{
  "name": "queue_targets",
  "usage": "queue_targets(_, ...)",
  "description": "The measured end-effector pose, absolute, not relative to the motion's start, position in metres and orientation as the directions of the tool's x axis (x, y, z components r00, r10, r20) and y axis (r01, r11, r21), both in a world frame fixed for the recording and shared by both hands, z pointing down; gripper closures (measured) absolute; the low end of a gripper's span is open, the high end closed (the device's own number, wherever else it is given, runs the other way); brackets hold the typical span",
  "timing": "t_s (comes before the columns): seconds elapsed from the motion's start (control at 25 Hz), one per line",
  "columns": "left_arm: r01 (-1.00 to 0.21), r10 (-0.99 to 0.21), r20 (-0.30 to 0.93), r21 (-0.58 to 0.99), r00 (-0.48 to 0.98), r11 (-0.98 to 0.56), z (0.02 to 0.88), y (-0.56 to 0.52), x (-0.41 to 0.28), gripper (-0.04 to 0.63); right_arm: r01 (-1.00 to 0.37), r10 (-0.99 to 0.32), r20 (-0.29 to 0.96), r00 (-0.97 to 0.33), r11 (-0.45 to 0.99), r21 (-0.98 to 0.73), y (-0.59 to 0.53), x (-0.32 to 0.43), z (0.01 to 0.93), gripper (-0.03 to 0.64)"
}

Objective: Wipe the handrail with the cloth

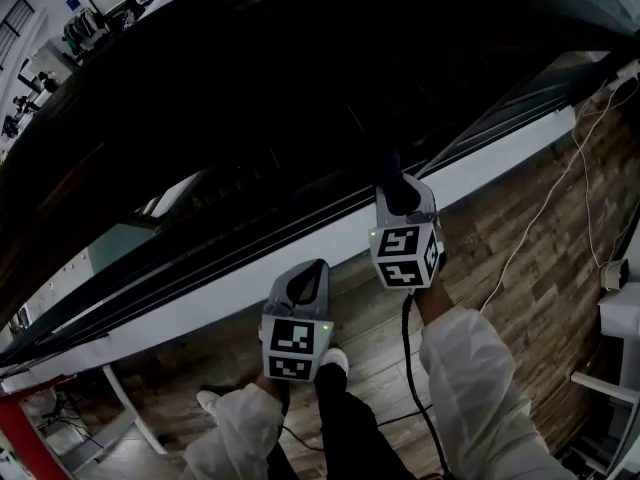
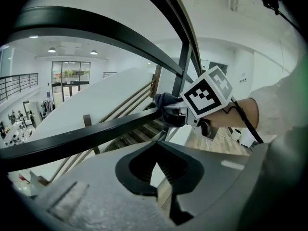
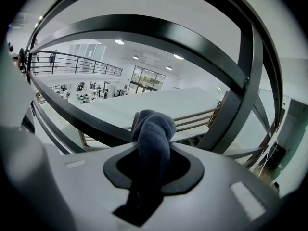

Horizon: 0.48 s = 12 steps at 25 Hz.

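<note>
The handrail (image 1: 300, 98) is a broad dark band running across the head view from lower left to upper right. My right gripper (image 1: 400, 196) reaches up to it, shut on a dark blue-grey cloth (image 1: 392, 171). In the right gripper view the bunched cloth (image 3: 153, 131) stands out of the jaws of the right gripper (image 3: 151, 154), close to a black rail (image 3: 72, 117). From the left gripper view the cloth (image 2: 163, 107) rests against the black rail (image 2: 96, 131). My left gripper (image 1: 305, 283) hangs lower and to the left, below the rail, its jaws (image 2: 158, 172) shut on nothing.
A white ledge (image 1: 480, 173) runs under the railing, with wooden floor (image 1: 540, 258) on my side. A white cable (image 1: 530, 230) lies on the floor, and a black cable (image 1: 408, 368) drops from the right gripper. White furniture (image 1: 620, 318) stands at right, a red post (image 1: 25, 438) at lower left.
</note>
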State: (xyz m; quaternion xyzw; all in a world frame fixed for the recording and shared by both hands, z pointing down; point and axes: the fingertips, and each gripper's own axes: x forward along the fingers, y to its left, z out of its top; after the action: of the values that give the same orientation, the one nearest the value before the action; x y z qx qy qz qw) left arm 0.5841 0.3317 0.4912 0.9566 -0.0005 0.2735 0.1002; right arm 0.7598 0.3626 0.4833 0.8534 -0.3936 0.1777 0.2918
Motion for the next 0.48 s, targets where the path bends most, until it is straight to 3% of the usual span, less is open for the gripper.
queue_targets(0.48,-0.020,0.077,0.527,0.176,0.846,-0.984,0.494,0.351,0.623,0.594,-0.715,-0.499,0.519,0.694,-0.566,0.411,0.416,0.838,0.483,0.522)
